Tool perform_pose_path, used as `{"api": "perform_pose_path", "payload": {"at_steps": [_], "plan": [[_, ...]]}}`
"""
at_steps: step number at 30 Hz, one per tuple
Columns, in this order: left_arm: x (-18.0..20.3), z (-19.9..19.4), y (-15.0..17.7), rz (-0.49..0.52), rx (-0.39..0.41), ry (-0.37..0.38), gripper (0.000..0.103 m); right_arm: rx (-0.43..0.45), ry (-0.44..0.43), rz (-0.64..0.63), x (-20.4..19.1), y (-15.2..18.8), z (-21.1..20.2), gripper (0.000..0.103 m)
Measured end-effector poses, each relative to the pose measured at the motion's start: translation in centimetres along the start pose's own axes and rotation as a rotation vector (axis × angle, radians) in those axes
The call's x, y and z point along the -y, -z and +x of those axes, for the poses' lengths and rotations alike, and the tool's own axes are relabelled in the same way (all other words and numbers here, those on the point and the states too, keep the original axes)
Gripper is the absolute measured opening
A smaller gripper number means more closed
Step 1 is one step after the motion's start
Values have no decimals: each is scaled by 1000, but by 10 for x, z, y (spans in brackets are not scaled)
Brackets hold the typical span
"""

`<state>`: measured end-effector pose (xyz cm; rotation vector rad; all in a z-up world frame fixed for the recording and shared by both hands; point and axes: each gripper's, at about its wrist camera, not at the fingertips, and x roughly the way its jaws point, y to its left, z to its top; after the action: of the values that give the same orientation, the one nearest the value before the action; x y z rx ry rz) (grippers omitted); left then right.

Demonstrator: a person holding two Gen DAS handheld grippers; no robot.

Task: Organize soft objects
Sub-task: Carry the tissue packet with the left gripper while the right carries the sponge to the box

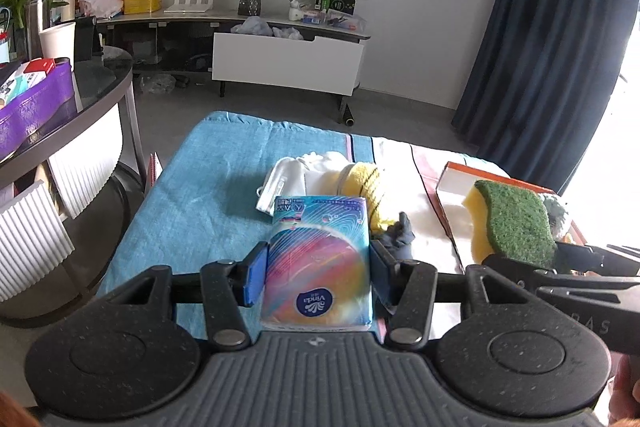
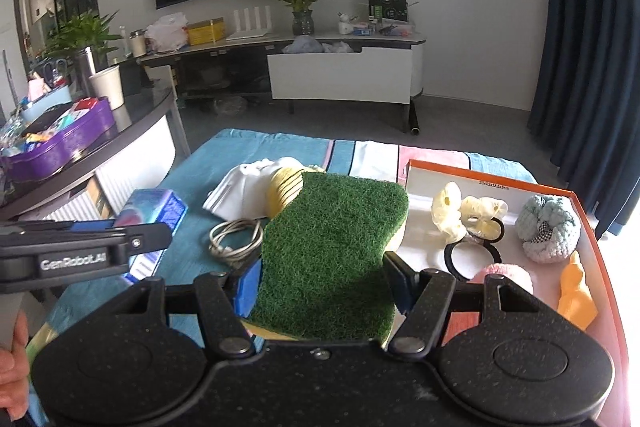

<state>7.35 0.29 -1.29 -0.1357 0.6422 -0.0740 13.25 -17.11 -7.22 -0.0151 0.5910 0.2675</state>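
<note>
My left gripper (image 1: pixel 318 267) is shut on a Vinda tissue pack (image 1: pixel 320 259), held above the blue towel (image 1: pixel 208 195). The pack also shows in the right wrist view (image 2: pixel 156 213). My right gripper (image 2: pixel 322 277) is shut on a green and yellow scouring sponge (image 2: pixel 332 251), held above the table by the left edge of the orange box (image 2: pixel 600 267). The sponge also shows in the left wrist view (image 1: pixel 516 223). On the table lie white cloth (image 2: pixel 244 187), a yellow striped soft toy (image 1: pixel 368 187) and a dark sock (image 1: pixel 400 235).
The orange box holds a cream scrunchie (image 2: pixel 468 213), a black hair tie (image 2: pixel 472 259), a pale blue knitted ball (image 2: pixel 548 231), a pink soft item (image 2: pixel 508 273) and an orange toy (image 2: pixel 576 295). A coiled white cable (image 2: pixel 236 239) lies on the towel. A side table (image 1: pixel 92 95) stands left.
</note>
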Motion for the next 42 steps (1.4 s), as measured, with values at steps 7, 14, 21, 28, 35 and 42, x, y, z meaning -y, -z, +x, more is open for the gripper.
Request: {"api": "perform_pose_path", "payload": {"at_steps": [7, 14, 21, 28, 35, 42], "plan": [[6, -12, 5, 9, 3, -25, 53, 0, -20, 5, 0, 11, -16, 76], [15, -19, 10, 24, 8, -24, 53, 19, -25, 5, 0, 16, -33, 76], [22, -27, 13, 23, 9, -4, 53, 25, -24, -2, 2, 21, -47, 76], [29, -33, 15, 24, 10, 20, 53, 46, -12, 2, 6, 22, -63, 76], [37, -40, 18, 33, 18, 31, 53, 63, -3, 7, 11, 26, -75, 76], [45, -43, 22, 43, 16, 48, 53, 70, 9, 19, 17, 32, -86, 76]]}}
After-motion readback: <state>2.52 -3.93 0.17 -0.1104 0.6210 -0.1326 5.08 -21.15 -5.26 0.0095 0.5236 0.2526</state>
